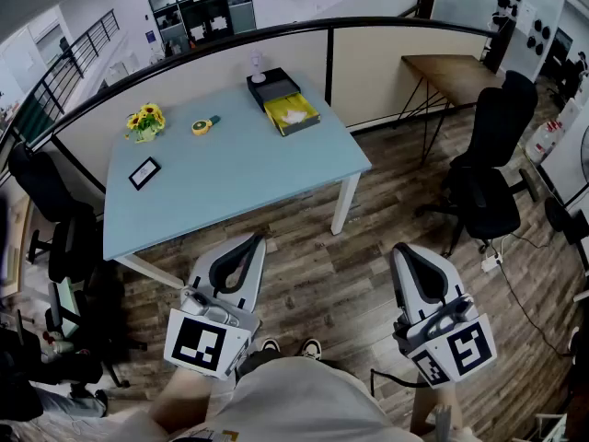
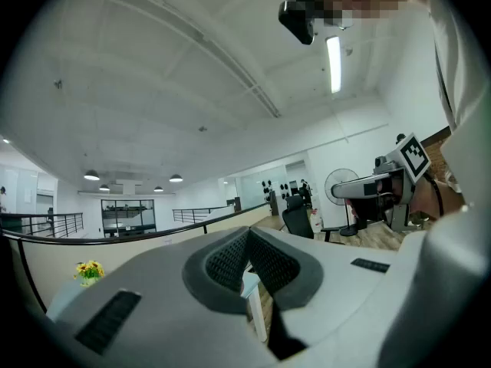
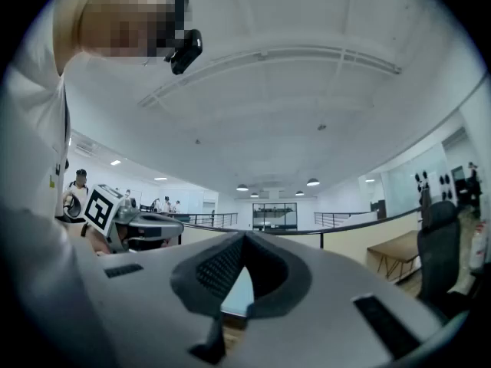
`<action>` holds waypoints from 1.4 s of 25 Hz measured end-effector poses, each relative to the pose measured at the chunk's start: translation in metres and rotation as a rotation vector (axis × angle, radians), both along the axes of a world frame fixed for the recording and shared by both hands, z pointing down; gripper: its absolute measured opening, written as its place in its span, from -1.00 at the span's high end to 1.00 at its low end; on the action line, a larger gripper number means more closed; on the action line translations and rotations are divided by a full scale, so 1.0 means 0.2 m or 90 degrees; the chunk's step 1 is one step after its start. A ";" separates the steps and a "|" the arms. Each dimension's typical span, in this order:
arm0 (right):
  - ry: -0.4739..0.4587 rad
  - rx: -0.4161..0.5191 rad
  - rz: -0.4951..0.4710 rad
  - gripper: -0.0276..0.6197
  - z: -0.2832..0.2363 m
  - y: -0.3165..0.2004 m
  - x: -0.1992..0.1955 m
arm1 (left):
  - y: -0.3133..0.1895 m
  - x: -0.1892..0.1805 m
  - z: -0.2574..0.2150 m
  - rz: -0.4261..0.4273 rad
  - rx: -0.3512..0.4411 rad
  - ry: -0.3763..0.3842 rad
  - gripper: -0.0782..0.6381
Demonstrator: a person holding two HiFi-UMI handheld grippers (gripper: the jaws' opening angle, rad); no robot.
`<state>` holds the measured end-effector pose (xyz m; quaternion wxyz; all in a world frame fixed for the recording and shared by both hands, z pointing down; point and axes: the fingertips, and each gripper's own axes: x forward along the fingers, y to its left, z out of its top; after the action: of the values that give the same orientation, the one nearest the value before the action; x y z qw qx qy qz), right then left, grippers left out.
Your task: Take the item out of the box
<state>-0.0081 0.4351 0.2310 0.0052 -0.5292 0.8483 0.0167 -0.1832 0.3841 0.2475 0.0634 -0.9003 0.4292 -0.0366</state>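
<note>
Head view: we find the left gripper [image 1: 254, 238] and the right gripper [image 1: 401, 250] both clenched on nothing. The box [image 1: 274, 110] lies well ahead of them, far across the table [image 1: 239, 168], with the white item [image 1: 295, 115] inside. We judge it light, soft and crumpled; pinch its raised middle from above.

You've got bright, even light from the ceiling tube [image 2: 333, 64] and round downlights [image 3: 312, 182]. Soft shadow under the table [image 1: 239, 168]. Both gripper views bend hard at the edges with black corners; nearest foreground is soft.
</note>
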 end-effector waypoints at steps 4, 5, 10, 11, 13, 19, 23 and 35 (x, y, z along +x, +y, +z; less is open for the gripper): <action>-0.019 0.001 0.004 0.90 0.00 0.02 0.02 | 0.02 0.01 0.01 -0.001 -0.007 0.001 0.77; -0.019 0.000 0.004 0.90 0.00 0.02 0.03 | 0.02 0.01 0.01 0.000 -0.008 0.002 0.77; -0.015 -0.005 0.006 0.91 0.02 0.05 0.04 | 0.05 0.02 0.02 -0.002 -0.018 0.010 0.77; -0.014 -0.007 0.007 0.90 0.03 0.06 0.05 | 0.06 0.03 0.03 -0.002 -0.018 0.013 0.77; -0.013 -0.011 0.007 0.90 0.05 0.08 0.06 | 0.07 0.04 0.03 -0.002 -0.017 0.020 0.77; -0.016 -0.025 0.006 0.90 0.08 0.07 0.07 | 0.02 0.05 0.03 -0.030 -0.015 0.047 0.05; -0.013 -0.030 0.027 0.90 0.10 0.01 0.12 | -0.05 0.05 0.02 -0.064 0.017 0.036 -0.36; -0.006 -0.057 0.043 0.90 0.19 -0.43 0.26 | -0.47 0.21 0.09 -0.035 -0.004 0.026 -0.36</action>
<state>0.0444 0.3484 0.2684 -0.0153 -0.5572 0.8299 -0.0232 -0.1410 0.2898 0.2650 0.0504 -0.8890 0.4546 -0.0212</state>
